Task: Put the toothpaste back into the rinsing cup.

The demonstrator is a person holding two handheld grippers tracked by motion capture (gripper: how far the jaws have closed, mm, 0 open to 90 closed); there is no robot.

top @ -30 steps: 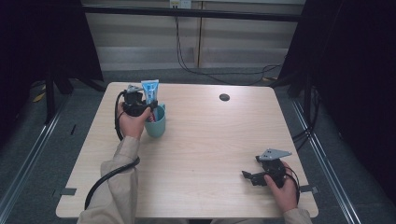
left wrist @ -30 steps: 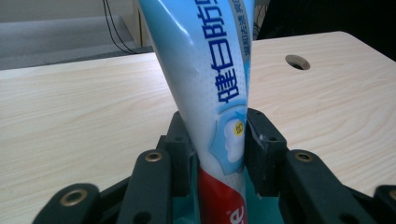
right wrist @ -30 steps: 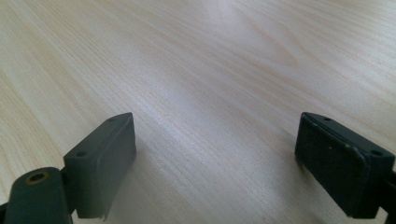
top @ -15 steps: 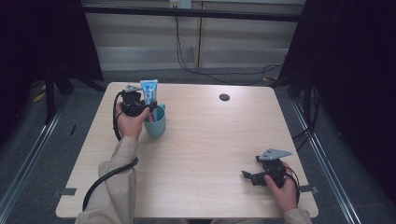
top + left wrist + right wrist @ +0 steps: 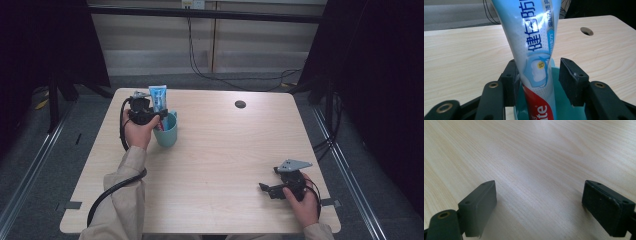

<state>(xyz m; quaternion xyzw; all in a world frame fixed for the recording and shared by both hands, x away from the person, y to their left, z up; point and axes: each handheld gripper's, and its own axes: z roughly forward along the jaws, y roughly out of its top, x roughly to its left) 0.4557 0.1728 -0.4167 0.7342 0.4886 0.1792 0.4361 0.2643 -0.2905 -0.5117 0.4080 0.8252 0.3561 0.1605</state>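
1. Toothpaste tube (image 5: 534, 50) standing upright in the teal cup (image 5: 166, 132) near the table's (image 5: 225, 165) far left corner, red cap end down inside, flat crimped end up
2. Left gripper (image 5: 536, 75) level with the cup's rim, jaws just been opening, tube between them; one pad (image 5: 510, 80) touching or just beside the tube, the other pad (image 5: 571, 77) clearly off it, so no clamp
3. Right gripper (image 5: 272, 189) resting near the table's near right corner, jaws wide apart over bare wood, holding nothing
4. Risk: tube leaning on the near pad, likely to tip or drag along if pulled back sideways
5. Risk: light cup knocked or slid by a jaw brushing its rim
6. Risk: cable (image 5: 107, 192) trailing near the cup, able to snag it on withdrawal
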